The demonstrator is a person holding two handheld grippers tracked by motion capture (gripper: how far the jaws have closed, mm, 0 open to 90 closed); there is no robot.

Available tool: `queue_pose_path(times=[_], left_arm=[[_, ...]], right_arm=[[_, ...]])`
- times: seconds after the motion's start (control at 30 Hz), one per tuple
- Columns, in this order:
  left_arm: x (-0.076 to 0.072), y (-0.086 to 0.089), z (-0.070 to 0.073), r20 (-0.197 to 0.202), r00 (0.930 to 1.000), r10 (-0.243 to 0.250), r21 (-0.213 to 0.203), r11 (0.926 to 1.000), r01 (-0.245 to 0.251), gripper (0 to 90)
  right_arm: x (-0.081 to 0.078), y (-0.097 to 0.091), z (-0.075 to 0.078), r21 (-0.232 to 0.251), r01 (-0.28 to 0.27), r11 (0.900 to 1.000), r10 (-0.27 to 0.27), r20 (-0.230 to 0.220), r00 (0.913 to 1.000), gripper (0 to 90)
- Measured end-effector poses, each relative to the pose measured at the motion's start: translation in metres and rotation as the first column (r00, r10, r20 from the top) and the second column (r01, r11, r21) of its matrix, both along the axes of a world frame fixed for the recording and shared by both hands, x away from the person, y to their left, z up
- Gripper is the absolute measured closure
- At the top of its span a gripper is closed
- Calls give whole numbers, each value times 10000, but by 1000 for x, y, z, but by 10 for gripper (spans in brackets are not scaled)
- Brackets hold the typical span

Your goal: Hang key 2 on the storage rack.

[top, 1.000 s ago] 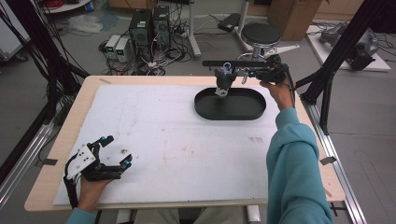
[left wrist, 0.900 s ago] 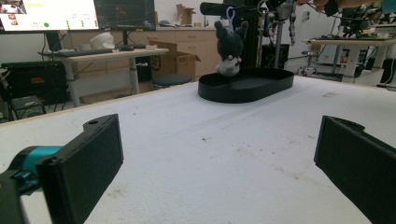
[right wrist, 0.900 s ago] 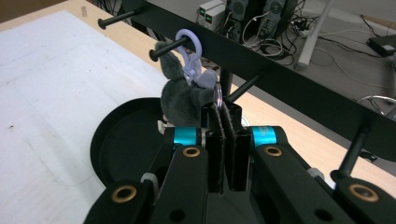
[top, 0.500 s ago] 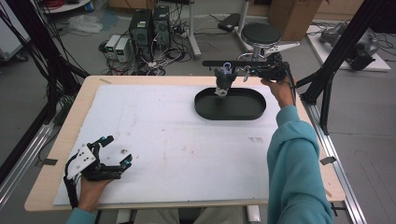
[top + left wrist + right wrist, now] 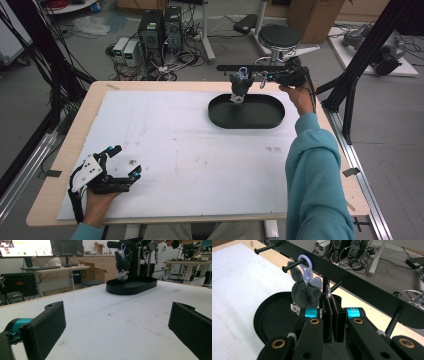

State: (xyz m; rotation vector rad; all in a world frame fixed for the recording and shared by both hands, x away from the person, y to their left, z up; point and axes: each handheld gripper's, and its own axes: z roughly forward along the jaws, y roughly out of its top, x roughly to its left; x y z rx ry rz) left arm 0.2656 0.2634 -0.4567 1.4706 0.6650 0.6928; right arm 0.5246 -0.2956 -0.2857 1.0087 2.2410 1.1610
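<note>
black stool point(image 5: 279, 36), computer towers point(image 5: 161, 26), monitors point(image 5: 41, 247)

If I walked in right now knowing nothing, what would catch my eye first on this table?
Probably the dark plush toy dangling by a pale plastic clip from a peg of the black rack at the far edge, just over the oval black tray. Beside it the right gripper has its jaws pinched shut near a small ring on the next peg. The left gripper rests wide open at the near left corner of the white table cover.
</note>
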Motion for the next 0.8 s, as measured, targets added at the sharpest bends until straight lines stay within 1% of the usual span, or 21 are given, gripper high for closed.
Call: queue_pose_path(times=[0.27, 0.37, 0.43, 0.6, 0.8], left_arm=[[0, 0, 0, 0, 10000, 2, 3, 10000, -2, 17], [0, 0, 0, 9, 10000, -4, 32, 10000, 4, 17], [0, 0, 0, 6, 10000, 0, 34, 10000, 0, 17], [0, 0, 0, 13, 10000, -1, 48, 10000, 1, 17], [0, 0, 0, 17, 10000, -8, 51, 10000, 8, 17]], right_arm=[[2, 1, -1, -38, 81, 10000, -81, 199, 9998, 887], [2, 2, -1, -147, 132, 9998, -128, 285, 9995, 884], [4, 1, -1, -218, 72, 9997, -65, 345, 9994, 883], [5, 1, -2, -104, 123, 9999, -118, 386, 9992, 880], [6, 0, -3, -133, 163, 9998, -157, 437, 9989, 866]])
